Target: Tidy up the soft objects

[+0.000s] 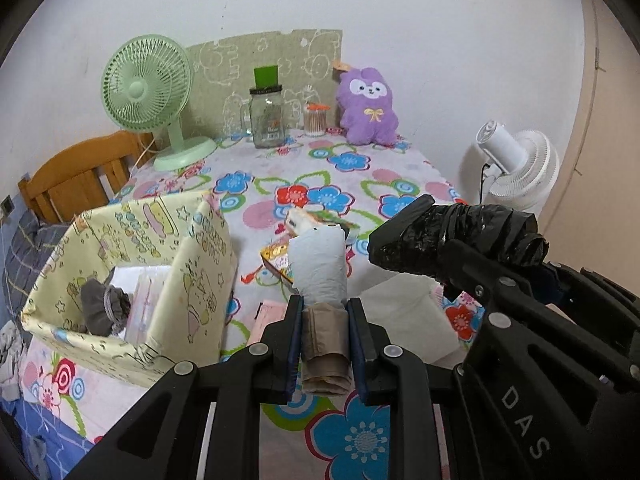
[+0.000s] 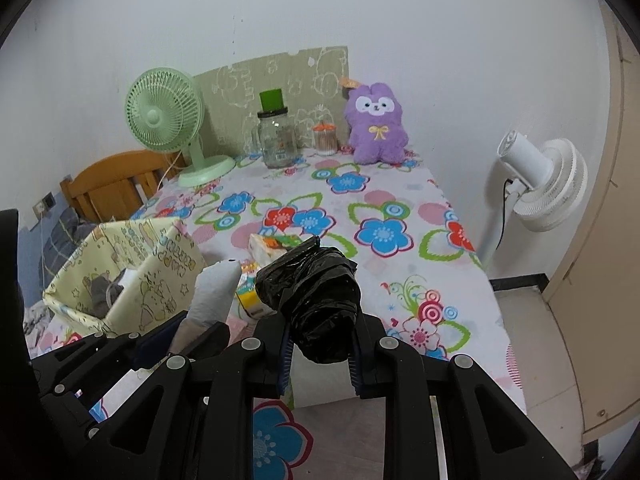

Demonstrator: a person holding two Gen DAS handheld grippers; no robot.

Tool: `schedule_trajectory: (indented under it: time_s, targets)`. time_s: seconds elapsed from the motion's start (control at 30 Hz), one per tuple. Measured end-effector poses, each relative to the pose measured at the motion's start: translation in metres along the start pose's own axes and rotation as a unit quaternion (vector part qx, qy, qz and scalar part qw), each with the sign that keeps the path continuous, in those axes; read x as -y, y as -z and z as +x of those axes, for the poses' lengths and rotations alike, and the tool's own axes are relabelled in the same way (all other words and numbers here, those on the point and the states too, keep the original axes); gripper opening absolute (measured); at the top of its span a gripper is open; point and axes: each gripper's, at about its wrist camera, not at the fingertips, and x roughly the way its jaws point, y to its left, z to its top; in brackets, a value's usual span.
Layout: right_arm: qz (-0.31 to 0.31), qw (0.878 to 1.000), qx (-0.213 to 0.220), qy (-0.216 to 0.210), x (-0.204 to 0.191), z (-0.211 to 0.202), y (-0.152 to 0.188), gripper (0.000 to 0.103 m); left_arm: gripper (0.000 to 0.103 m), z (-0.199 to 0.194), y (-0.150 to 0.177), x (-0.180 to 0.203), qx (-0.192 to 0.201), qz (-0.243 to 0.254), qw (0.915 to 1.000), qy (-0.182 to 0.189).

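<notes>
Fabric storage box (image 1: pixel 132 280) is seen at far left on the table (image 1: pixel 360 168), open-topped, already loaded with a grey cloth item (image 1: pixel 105 307) and white packs.

Left hand-held gripper (image 1: pixel 325 344) is clenched on a rolled pale-blue and tan bag bundle (image 1: pixel 320 276), held clear above the table, just beside the box's right wall. The roll sticks out well past the pads, so it could be caught on the box rim while being carried over, or slip through the pads, since thin plastic is slick.

Right hand-held gripper (image 2: pixel 318 354) is clenched on a rolled black plastic bag (image 2: pixel 312 300), raised over the white tissue pack (image 2: pixel 320 380). Loose wraps could unroll if the grip is eased early.

The two hand-held grippers are seen close together; a collision is likely if both are swung left at once. Little free room is left in the box, so a dropped roll may bounce out.
</notes>
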Motion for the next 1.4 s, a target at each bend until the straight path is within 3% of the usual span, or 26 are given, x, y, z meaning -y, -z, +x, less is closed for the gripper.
schedule_trajectory:
  time_s: [0.8, 1.4]
  targets:
    - [-0.001, 0.999, 0.04, 0.017, -0.034, -0.046, -0.037, 0.026, 0.02, -0.049, -0.037, -0.025, 0.047, 0.044, 0.9972, 0.039]
    - [-0.033, 0.998, 0.045, -0.009, -0.082, -0.043, -0.057, 0.026, 0.02, -0.062, -0.049, -0.07, 0.07, 0.051, 0.996, 0.021]
